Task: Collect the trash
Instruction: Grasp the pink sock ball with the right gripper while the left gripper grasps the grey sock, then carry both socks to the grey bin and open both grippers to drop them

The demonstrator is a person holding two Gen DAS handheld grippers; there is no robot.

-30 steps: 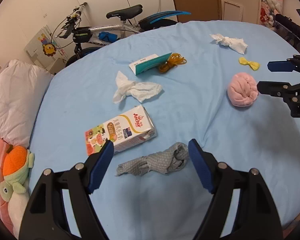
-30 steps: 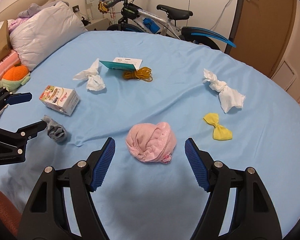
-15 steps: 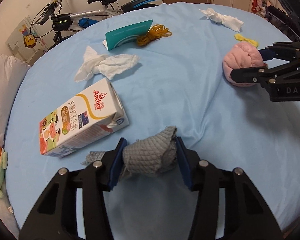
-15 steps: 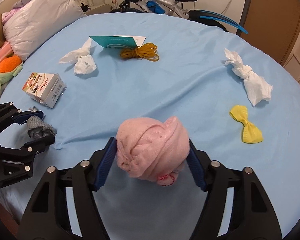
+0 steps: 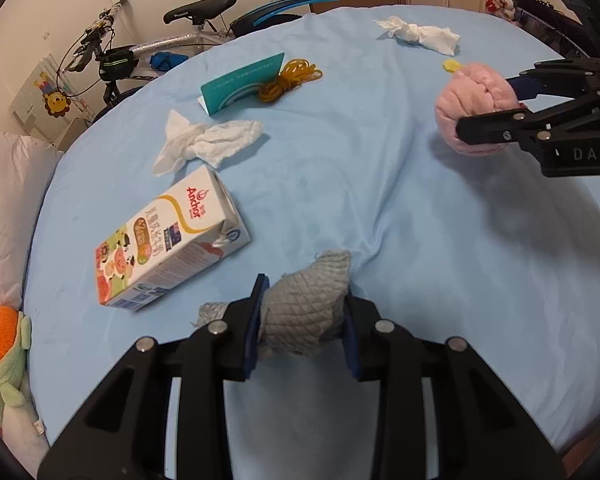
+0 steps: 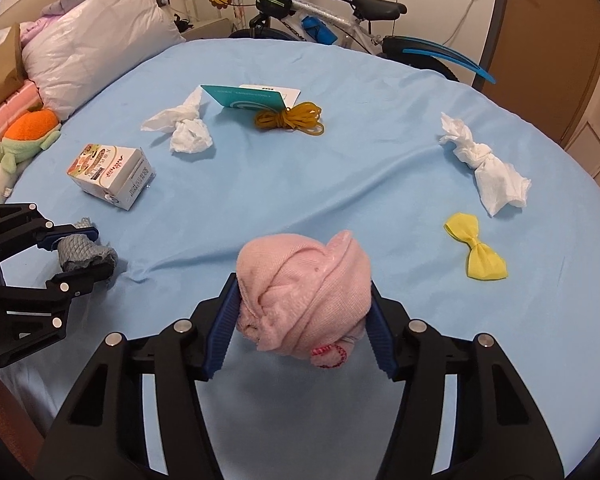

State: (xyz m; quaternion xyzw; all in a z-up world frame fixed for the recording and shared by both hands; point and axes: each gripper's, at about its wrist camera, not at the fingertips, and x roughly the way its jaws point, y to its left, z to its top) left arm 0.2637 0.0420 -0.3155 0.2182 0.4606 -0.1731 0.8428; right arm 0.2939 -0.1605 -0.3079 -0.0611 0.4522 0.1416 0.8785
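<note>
My left gripper (image 5: 304, 320) is shut on a grey knitted sock (image 5: 306, 304) and holds it just above the blue sheet; it also shows in the right wrist view (image 6: 80, 252). My right gripper (image 6: 304, 320) is shut on a rolled pink sock (image 6: 304, 292), lifted off the sheet; it also shows in the left wrist view (image 5: 476, 108). A milk carton (image 5: 168, 244) lies on its side to the left. One crumpled white tissue (image 5: 208, 144) lies behind the carton. Another tissue (image 6: 484, 164) lies at the far right.
A teal card (image 6: 248, 98) and a bundle of yellow rubber bands (image 6: 292, 120) lie at the back middle. A yellow bow (image 6: 476, 254) lies at the right. A plush toy (image 6: 24, 136) and pillows (image 6: 96, 48) are on the left. A bicycle (image 6: 320, 12) stands behind the bed.
Both grippers came down and shut, the left on the grey sock, the right on the pink sock. Both socks are now lifted a little off the sheet.
</note>
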